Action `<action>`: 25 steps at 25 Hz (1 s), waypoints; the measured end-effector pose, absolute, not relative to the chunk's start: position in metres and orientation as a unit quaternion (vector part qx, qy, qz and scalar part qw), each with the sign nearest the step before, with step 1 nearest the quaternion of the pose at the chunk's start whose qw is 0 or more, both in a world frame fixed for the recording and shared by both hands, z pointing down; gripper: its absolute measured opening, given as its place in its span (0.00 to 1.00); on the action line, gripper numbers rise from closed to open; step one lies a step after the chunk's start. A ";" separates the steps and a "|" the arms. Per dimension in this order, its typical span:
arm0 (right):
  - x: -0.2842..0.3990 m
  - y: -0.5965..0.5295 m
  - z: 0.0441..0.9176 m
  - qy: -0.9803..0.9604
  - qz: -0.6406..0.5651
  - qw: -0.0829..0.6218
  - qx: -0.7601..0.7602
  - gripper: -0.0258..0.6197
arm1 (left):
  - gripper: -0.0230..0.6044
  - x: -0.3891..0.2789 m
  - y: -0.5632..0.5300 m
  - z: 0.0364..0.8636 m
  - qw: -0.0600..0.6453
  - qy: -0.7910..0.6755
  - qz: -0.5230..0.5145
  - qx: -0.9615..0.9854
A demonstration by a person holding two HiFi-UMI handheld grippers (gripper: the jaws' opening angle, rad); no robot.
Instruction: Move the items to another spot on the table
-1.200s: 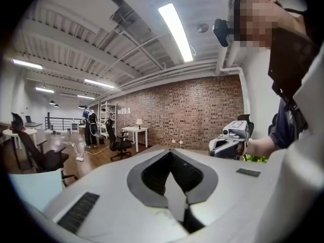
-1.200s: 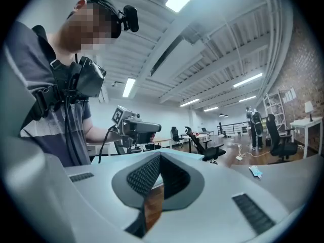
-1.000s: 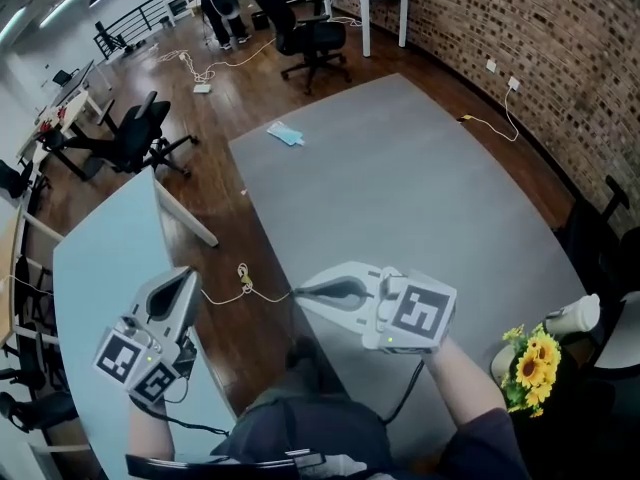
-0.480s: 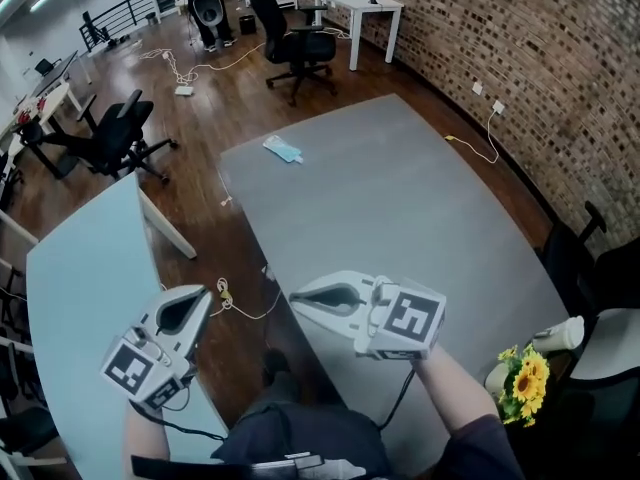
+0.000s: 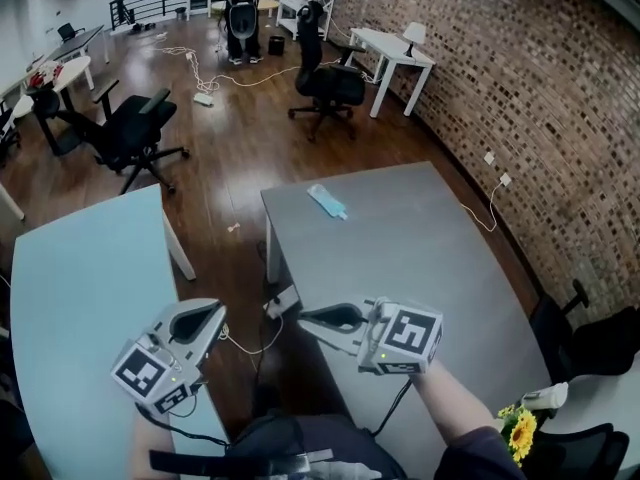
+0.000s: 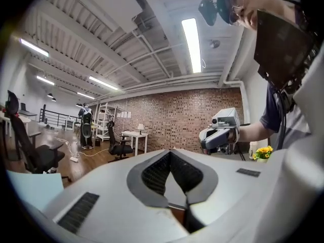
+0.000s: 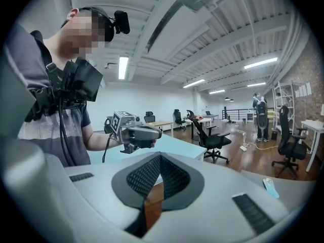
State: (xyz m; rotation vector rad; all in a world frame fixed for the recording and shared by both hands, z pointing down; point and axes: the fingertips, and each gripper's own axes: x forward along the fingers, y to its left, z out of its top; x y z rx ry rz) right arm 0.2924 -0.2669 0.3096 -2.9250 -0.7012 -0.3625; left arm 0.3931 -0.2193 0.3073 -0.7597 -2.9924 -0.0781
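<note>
Both grippers have swung sideways since a second ago, and the grey table [image 5: 440, 268] now spreads from 12 to 4 o'clock, its near end hidden behind the right forearm. At 9 o'clock the pale blue table [image 5: 70, 298] is cropped by the left edge. The left gripper [image 5: 215, 315] and the right gripper [image 5: 305, 317] hover between the two tables, each with jaws pressed together on nothing. Sunflowers [image 5: 519, 434] sit at 5 o'clock, their base lost in shadow. A blue mask [image 5: 327, 202], small and hard to make out, lies at 12 o'clock near the grey table's far left corner.
</note>
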 end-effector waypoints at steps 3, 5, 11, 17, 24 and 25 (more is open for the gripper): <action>0.316 -0.250 0.308 -0.217 -0.125 0.054 -0.967 0.04 | 0.05 0.415 -0.200 0.305 0.019 -0.965 -0.022 -0.261; 0.331 -0.241 0.312 -0.202 -0.137 0.053 -0.968 0.04 | 0.05 0.429 -0.188 0.305 0.011 -0.960 -0.025 -0.278; 0.362 -0.203 0.298 -0.163 -0.131 0.056 -0.976 0.04 | 0.05 0.463 -0.168 0.300 0.017 -0.945 -0.015 -0.326; 0.389 -0.168 0.305 -0.094 -0.131 0.041 -0.986 0.04 | 0.05 0.494 -0.142 0.296 0.027 -0.923 -0.002 -0.385; 0.411 -0.107 0.311 -0.054 -0.102 0.045 -0.992 0.03 | 0.05 0.514 -0.103 0.303 0.065 -0.897 -0.026 -0.436; 0.410 -0.094 0.313 -0.055 -0.095 0.047 -0.993 0.03 | 0.05 0.511 -0.093 0.305 0.068 -0.894 -0.031 -0.442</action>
